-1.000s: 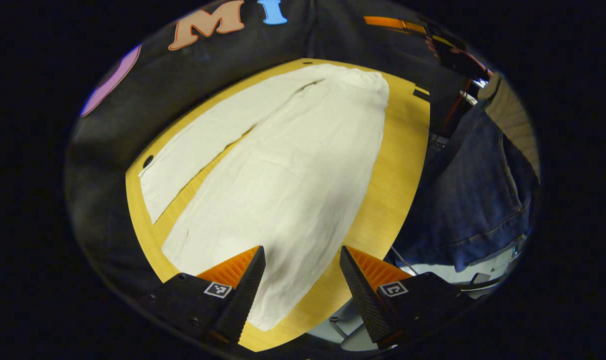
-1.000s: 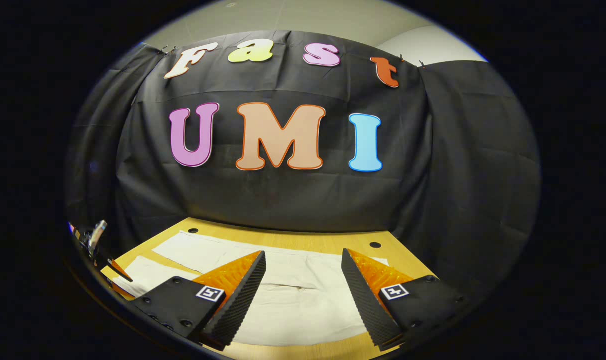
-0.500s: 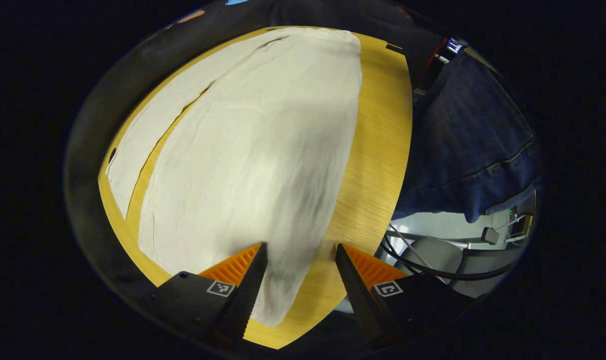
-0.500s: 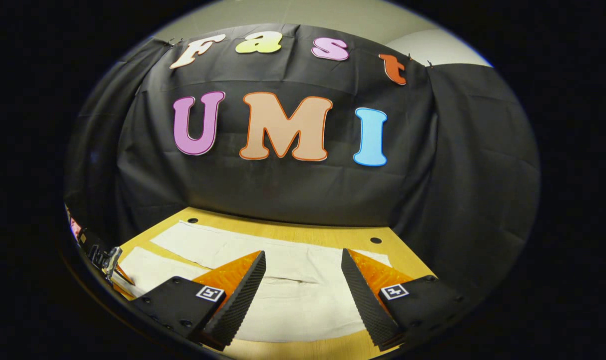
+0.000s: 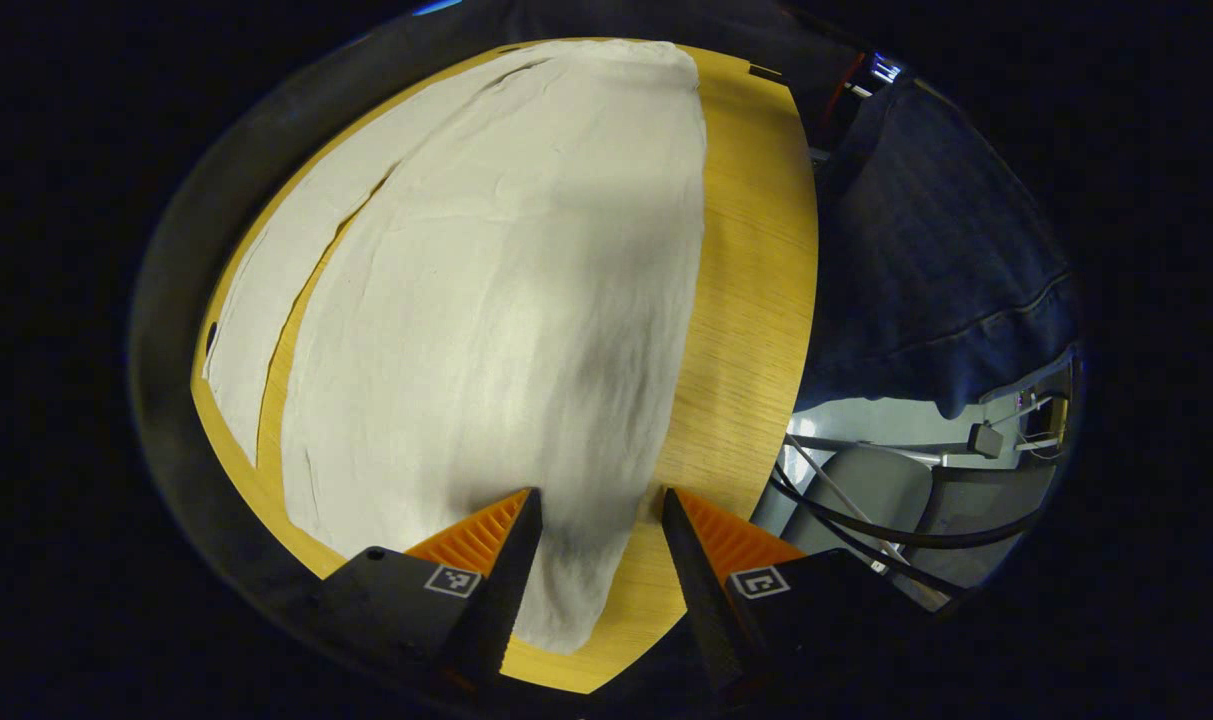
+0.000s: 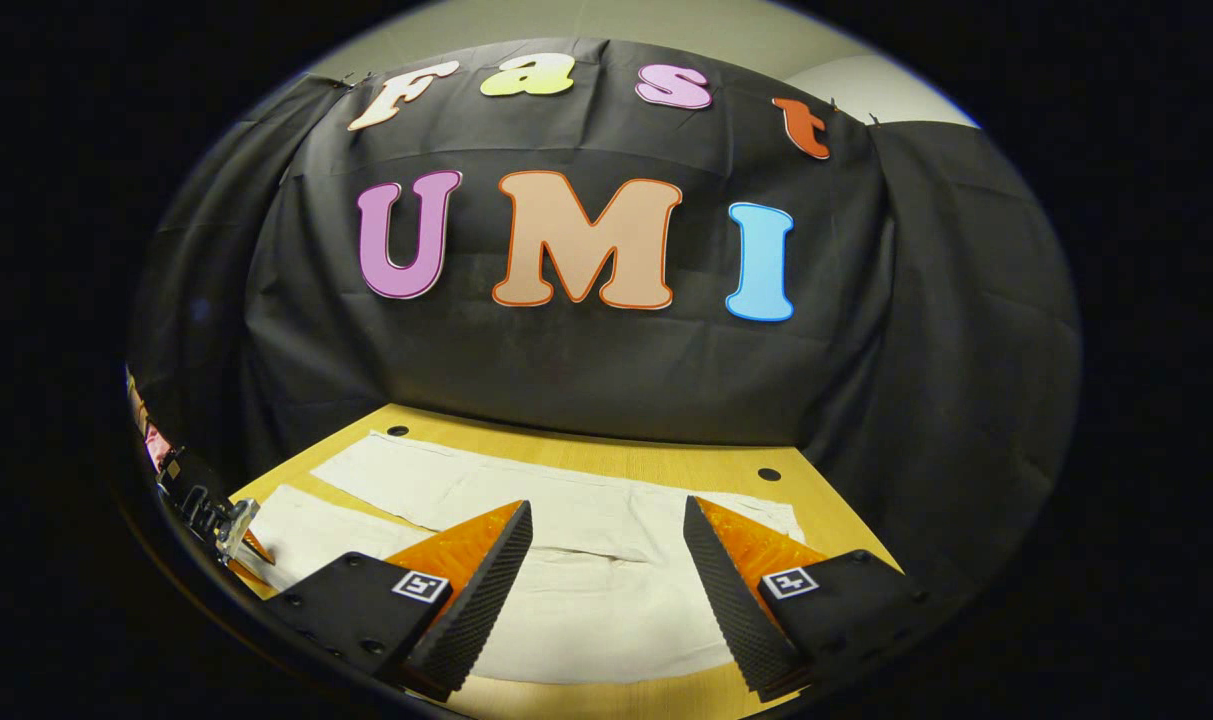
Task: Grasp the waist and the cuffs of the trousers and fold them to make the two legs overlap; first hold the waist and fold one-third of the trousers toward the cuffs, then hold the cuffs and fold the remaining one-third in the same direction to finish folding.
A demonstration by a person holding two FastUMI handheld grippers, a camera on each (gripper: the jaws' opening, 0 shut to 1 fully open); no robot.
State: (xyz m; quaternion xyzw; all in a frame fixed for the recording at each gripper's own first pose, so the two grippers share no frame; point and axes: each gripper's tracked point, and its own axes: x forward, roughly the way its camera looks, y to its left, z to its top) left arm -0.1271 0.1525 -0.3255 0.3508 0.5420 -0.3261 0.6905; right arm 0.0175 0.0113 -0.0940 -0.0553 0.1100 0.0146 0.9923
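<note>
Cream-white cloth trousers are spread flat on a yellow wooden desk, legs side by side, not yet overlapped. At the bottom of the left gripper view, the left claw is held apart above the cuff. In the right gripper view, the right claw is parted over the waist. If only one fabric layer is pinched, the fold may skew.

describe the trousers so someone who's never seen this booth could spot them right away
Find the yellow wooden table before the black cloth wall. The trousers lie flat along it, pale cream, legs slightly parted. They are the sole light fabric there, unlike the person's dark blue jeans beside the table.
</note>
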